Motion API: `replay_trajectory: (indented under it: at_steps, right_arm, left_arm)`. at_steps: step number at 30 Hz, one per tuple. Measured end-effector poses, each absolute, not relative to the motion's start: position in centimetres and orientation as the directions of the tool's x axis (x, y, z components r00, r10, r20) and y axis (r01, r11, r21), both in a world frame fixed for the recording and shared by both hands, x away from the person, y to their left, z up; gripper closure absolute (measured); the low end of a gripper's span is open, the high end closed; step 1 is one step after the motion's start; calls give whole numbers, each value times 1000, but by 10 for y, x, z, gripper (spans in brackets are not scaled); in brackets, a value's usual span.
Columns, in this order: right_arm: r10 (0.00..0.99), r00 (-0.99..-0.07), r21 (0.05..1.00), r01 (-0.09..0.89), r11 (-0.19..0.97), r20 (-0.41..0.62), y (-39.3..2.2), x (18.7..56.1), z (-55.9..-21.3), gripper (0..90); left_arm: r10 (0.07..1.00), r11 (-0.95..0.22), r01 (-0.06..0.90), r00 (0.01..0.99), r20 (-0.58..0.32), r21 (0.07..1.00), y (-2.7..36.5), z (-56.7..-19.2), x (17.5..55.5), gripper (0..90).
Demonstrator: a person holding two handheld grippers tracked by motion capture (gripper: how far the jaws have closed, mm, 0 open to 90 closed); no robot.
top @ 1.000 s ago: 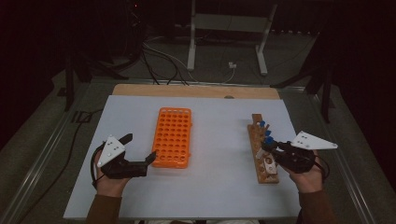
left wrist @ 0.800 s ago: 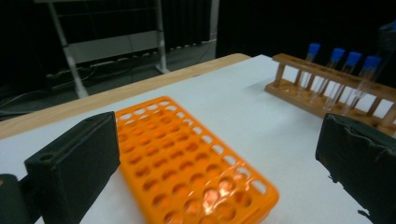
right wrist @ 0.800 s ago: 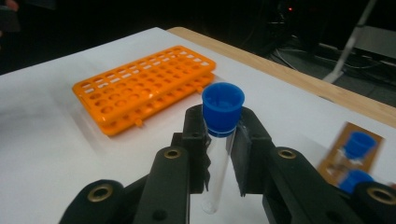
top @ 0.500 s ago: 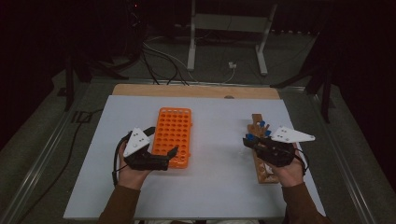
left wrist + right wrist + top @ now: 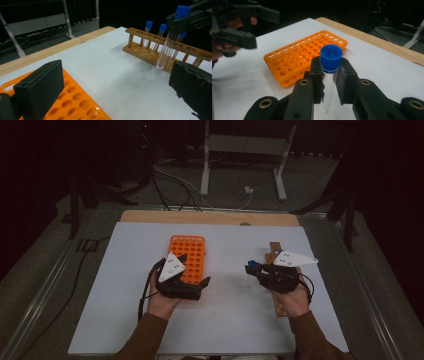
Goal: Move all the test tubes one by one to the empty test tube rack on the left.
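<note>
Right gripper [image 5: 329, 75] is clamped on a blue-capped test tube [image 5: 328, 85] just under the cap, hanging mid-air between the wooden rack [image 5: 160, 47] and orange rack [image 5: 189, 259]. Left gripper [image 5: 115, 92] sits wide open, empty. Glass could probably slip or swing, missing a hole.

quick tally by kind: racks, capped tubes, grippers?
Orange plastic tube rack: 1
Brown wooden tube rack: 1
Clear test tubes with blue caps: 3, one held, two in the wooden rack
Black two-jaw grippers: 2, left, right
Total: 7
</note>
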State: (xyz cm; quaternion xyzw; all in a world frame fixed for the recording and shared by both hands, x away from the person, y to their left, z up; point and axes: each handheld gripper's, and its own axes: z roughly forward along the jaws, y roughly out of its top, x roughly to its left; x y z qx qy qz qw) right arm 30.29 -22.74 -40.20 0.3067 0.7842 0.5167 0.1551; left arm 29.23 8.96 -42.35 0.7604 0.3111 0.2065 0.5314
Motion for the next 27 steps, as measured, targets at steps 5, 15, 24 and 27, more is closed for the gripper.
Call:
replay_trajectory:
  at_steps: [5, 15, 24, 27]
  right_arm:
    - [625, -777, 905, 314, 288, 71, -215, 305, -400, 767]
    - [596, -798, 904, 314, 290, 86, -192, 307, -403, 767]
    - [574, -814, 902, 311, 299, 91, -177, 307, -405, 767]
    - [570, -816, 902, 311, 299, 93, -174, 306, -405, 767]
  left_arm:
    - [673, -255, 254, 739, -17, 933, 73, -428, 296, 15]
    - [643, -263, 279, 764, -48, 924, 47, -435, 301, 76]
    - [619, -273, 255, 784, -34, 928, 31, -440, 297, 326]
    - [614, -275, 248, 789, -29, 929, 30, -440, 297, 459]
